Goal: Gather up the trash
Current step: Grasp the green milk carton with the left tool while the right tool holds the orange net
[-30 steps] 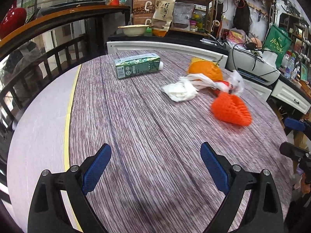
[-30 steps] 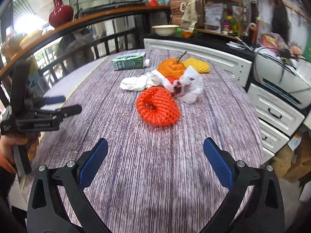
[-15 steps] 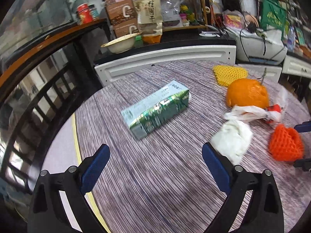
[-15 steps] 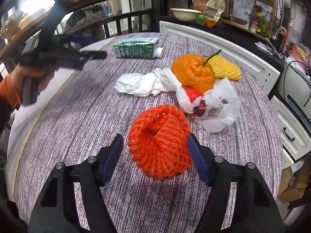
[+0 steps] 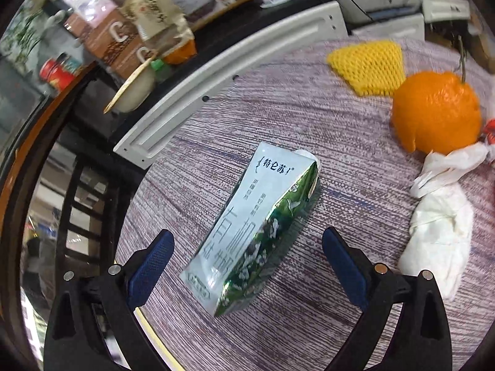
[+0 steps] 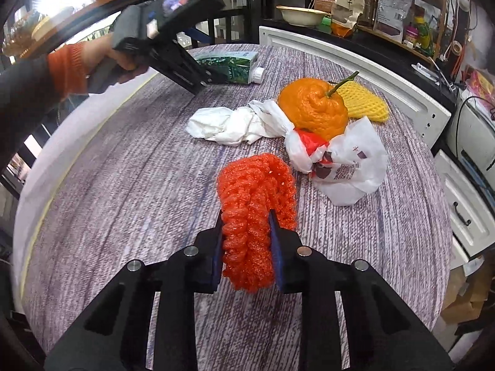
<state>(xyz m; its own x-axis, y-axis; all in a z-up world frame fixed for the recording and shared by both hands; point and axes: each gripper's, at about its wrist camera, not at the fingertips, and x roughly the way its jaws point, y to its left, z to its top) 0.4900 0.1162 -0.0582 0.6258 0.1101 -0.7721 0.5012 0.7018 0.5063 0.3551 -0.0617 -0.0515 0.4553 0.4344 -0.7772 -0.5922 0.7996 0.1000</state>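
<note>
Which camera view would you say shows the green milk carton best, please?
The left wrist view: the milk carton lies large and unobstructed between the open left gripper fingers. In the right wrist view it is distant, partly hidden behind that gripper.

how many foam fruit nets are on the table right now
2. The orange-red foam net sits near the table's front, squeezed in the right claw. The yellow foam net lies flat at the far side, just behind the orange fruit. None seems hidden.
</note>
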